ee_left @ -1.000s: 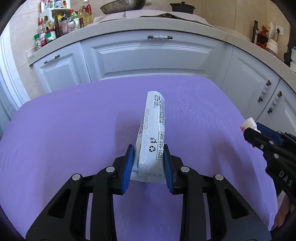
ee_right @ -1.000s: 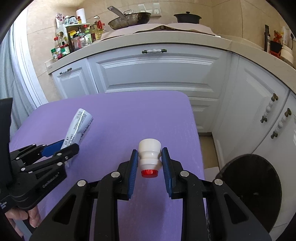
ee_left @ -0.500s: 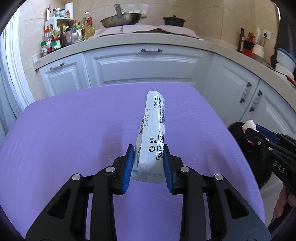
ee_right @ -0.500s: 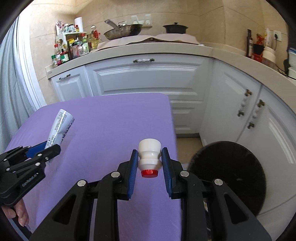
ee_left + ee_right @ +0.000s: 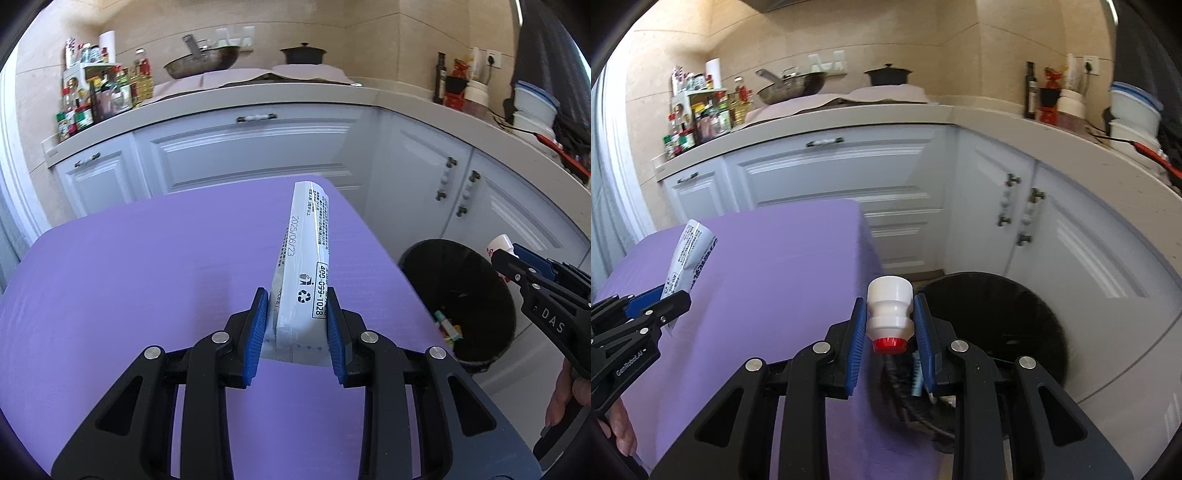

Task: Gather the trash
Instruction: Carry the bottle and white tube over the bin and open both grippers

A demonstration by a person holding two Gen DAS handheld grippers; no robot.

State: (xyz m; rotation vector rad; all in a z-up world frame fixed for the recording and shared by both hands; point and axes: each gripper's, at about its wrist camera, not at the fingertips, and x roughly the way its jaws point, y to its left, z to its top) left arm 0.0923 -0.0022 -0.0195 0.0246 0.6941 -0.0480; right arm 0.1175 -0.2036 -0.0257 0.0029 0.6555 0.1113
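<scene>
Left wrist view: my left gripper (image 5: 295, 328) is clamped on the crimped end of a white printed sachet (image 5: 303, 266), which stands up and forward over the purple table cover (image 5: 129, 280); date code and recycling mark legible. To the right, off the table edge, a black-lined trash bin (image 5: 476, 354) sits on the floor with a few small scraps inside; my right gripper (image 5: 508, 258) shows at the frame edge, a white bottle in its grip near the bin's rim. Right wrist view: my right gripper (image 5: 890, 325) is closed on a small white bottle with a red cap (image 5: 888, 314), cap toward the camera, held just past the table edge with the bin (image 5: 1034, 314) directly beyond and below. The left gripper (image 5: 670, 302) appears at far left over the table cover (image 5: 783, 266), sachet (image 5: 689, 254) tilted up. Step in hand, as I judge it: carrying both items to the bin. Next move calls for bringing the bottle squarely over the bin mouth and parting the jaws, then swinging the sachet across; the sachet is well apart from the bin as yet. Room: white kitchen cabinets (image 5: 849, 173), beige tiled wall, counter with wok (image 5: 203, 64), black pot (image 5: 303, 55) and condiment rack (image 5: 99, 96).
</scene>
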